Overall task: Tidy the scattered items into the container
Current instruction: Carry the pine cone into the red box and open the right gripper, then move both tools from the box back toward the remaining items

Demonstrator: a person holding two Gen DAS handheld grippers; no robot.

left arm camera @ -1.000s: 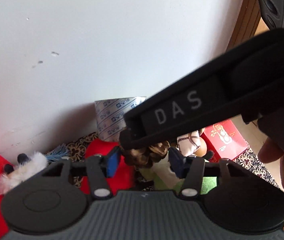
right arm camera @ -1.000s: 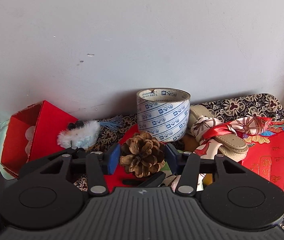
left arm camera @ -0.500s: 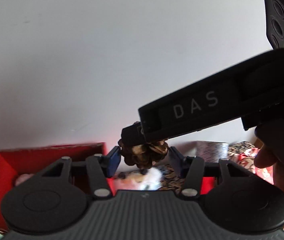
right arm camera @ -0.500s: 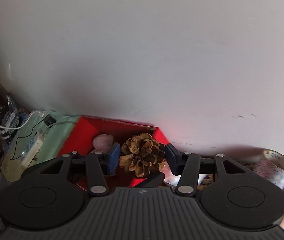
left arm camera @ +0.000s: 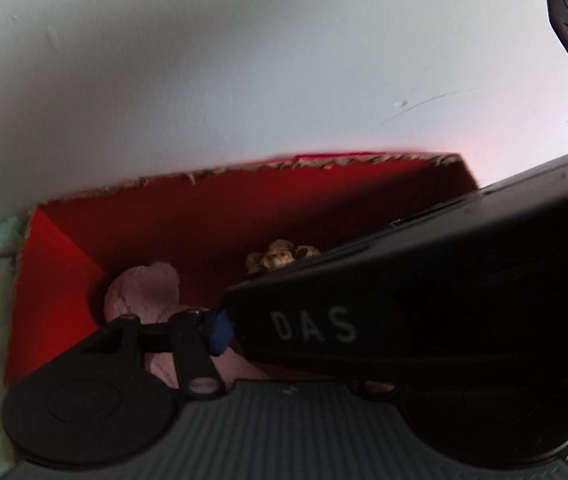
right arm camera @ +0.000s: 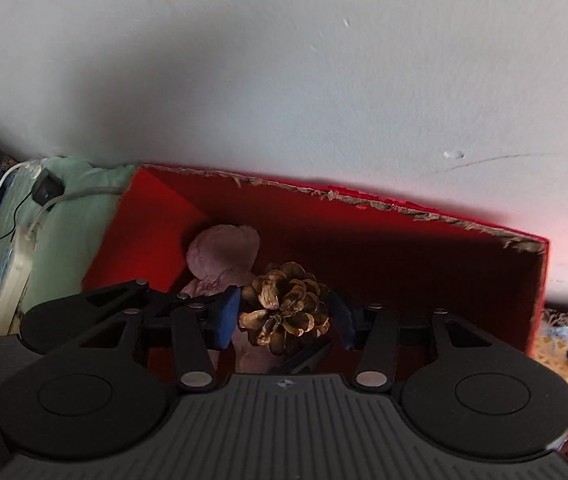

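Pine cone [right arm camera: 286, 312] — brown, scales spread, held between the blue pads [right arm camera: 226, 314] of the right gripper [right arm camera: 284, 314], which is clamped on it from both sides. Cone's stem axis is seen pointing roughly toward the camera, along the fingers; no clear long side is shown.

Red box [right arm camera: 404, 216] — open-topped cardboard container with a torn upper rim, set against a pale wall [right arm camera: 284, 80]. The cone is held within the box's opening, above its dark interior; whether it touches the floor of the box cannot be told. A pink plush item [right arm camera: 222, 256] is already lodged in the box's far left corner, just beside and behind the cone.

Relation that matters: the box floor lies directly below and ahead of the held cone, so, by judgement, release there would only call for the pads to part — no further travel sideways.

Left gripper [left arm camera: 220, 332] — mostly covered in its own view by the right tool's black body [left arm camera: 424, 300]; only one blue pad shows, so its state cannot be told. The right hand's tool is the nearer to the cone.

Fluffy toy [right arm camera: 564, 356] — lies outside the box, at its right wall.
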